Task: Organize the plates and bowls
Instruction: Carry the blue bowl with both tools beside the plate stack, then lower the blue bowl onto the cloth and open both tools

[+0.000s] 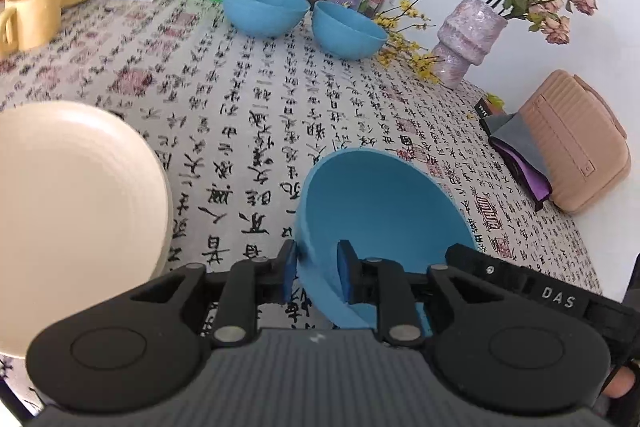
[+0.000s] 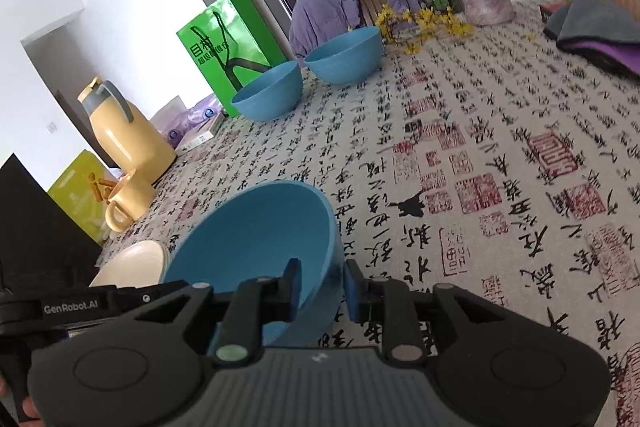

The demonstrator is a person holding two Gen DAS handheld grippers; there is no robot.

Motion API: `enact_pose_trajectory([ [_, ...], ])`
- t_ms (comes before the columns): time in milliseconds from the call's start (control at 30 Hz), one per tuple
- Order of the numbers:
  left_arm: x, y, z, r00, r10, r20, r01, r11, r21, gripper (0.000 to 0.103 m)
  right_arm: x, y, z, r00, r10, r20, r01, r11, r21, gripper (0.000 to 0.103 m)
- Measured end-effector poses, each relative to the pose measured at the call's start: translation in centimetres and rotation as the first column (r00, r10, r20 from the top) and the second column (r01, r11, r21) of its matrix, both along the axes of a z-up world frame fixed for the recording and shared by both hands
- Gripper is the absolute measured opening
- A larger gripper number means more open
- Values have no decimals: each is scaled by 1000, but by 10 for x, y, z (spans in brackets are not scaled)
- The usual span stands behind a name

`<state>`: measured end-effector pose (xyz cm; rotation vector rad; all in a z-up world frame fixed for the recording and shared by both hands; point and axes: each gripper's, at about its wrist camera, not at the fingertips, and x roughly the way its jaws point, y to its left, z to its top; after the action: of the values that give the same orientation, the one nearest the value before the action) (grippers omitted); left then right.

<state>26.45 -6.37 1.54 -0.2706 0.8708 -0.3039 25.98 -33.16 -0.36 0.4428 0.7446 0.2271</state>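
Left gripper: fingers narrowed, one pad inside and one outside the blue bowl's rim. Right gripper: same narrowed stance astride the opposite rim. Both clamp the wall, angled downward over the tabletop.

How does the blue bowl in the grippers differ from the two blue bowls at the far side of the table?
The near bowl is tilted and gripped at its rim by both the left gripper and right gripper. The far bowls stand upright, untouched, side by side. All three share the blue colour and round shape.
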Motion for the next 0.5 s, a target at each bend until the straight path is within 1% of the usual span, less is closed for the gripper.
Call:
enact_pose_trajectory([
  [33,-3,0,2,1000,-3,16,3,1000,7,28,-3,0,2,1000,-1,14,1,1000,-12,34],
  [67,-7,1,4,999,-5,37,4,1000,20,32,-6,1,5,1000,-2,28,3,1000,-26,36],
  [133,-19,2,10,995,-17,99,12,998,57,37,-14,1,11,998,-10,68,15,998,-66,43],
  [167,-25,3,13,991,-27,131,17,997,75,41,-19,1,13,996,-13,88,21,996,-83,49],
  [200,-34,4,16,984,-42,173,25,995,98,44,-24,1,16,994,-14,111,26,995,-101,53],
  [233,-43,5,18,976,-53,211,27,992,125,49,-30,0,18,991,-10,133,26,992,-121,61],
  [267,-52,6,20,968,-61,243,26,989,145,54,-36,1,20,988,-4,154,26,990,-141,67],
  [300,-60,8,22,959,-70,273,26,986,162,58,-41,1,21,985,3,173,26,986,-162,69],
  [367,-78,14,22,944,-57,326,-4,983,182,74,-54,2,23,979,21,202,20,980,-199,77],
  [467,-102,26,21,930,-16,367,-61,978,198,82,-74,3,26,968,46,246,7,977,-211,85],
  [500,-111,30,20,925,-3,381,-82,975,207,83,-82,3,26,963,54,264,3,977,-213,86],
])
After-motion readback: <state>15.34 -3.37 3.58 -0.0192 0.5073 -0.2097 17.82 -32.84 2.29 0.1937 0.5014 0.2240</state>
